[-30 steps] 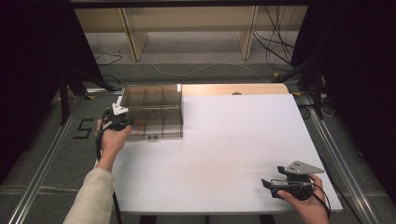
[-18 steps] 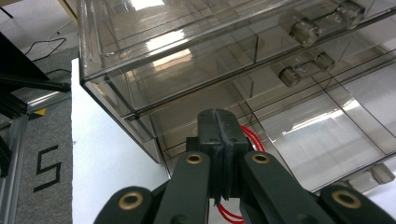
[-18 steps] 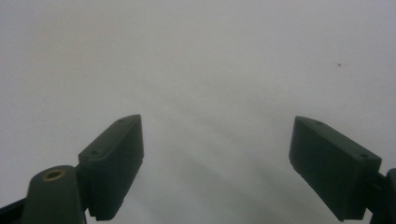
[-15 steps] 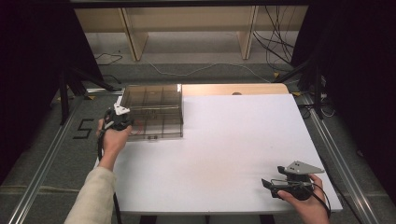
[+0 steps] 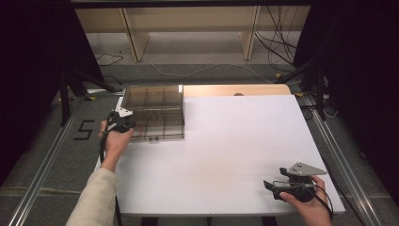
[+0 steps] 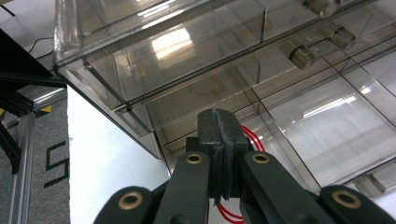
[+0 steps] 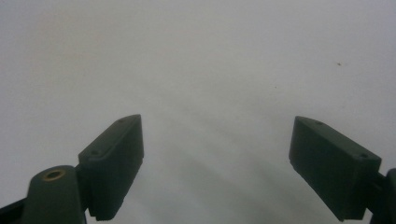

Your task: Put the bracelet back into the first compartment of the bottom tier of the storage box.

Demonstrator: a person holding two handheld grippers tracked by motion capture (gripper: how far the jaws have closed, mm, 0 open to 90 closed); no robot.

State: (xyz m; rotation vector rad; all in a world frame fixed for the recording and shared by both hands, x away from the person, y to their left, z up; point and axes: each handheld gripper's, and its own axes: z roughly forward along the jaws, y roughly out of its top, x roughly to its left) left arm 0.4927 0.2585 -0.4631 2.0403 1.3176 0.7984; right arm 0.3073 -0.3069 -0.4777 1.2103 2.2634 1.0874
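A clear smoky plastic compartment box (image 5: pixel 155 110) lies at the white table's far left corner. In the left gripper view its lid (image 6: pixel 154 51) stands lifted over the dividers (image 6: pixel 261 105), and two latches (image 6: pixel 303 53) show on the front. My left gripper (image 5: pixel 128 124) is at the box's near left corner. Its jaws (image 6: pixel 218 116) are shut, with thin red loops of a band (image 6: pixel 250 136) coming out beside and below the pads. My right gripper (image 5: pixel 268 184) rests at the table's near right, open (image 7: pixel 217 154) over bare table.
The white table (image 5: pixel 235 141) has a wooden strip along its far edge. Metal rails run along the floor on both sides, with a "5" marking (image 5: pixel 84 129) at the left. Wooden shelf legs and loose cables (image 5: pixel 277 47) lie beyond the table.
My left gripper has edged slightly right, closer to the box's corner. The right gripper has stayed where it was.
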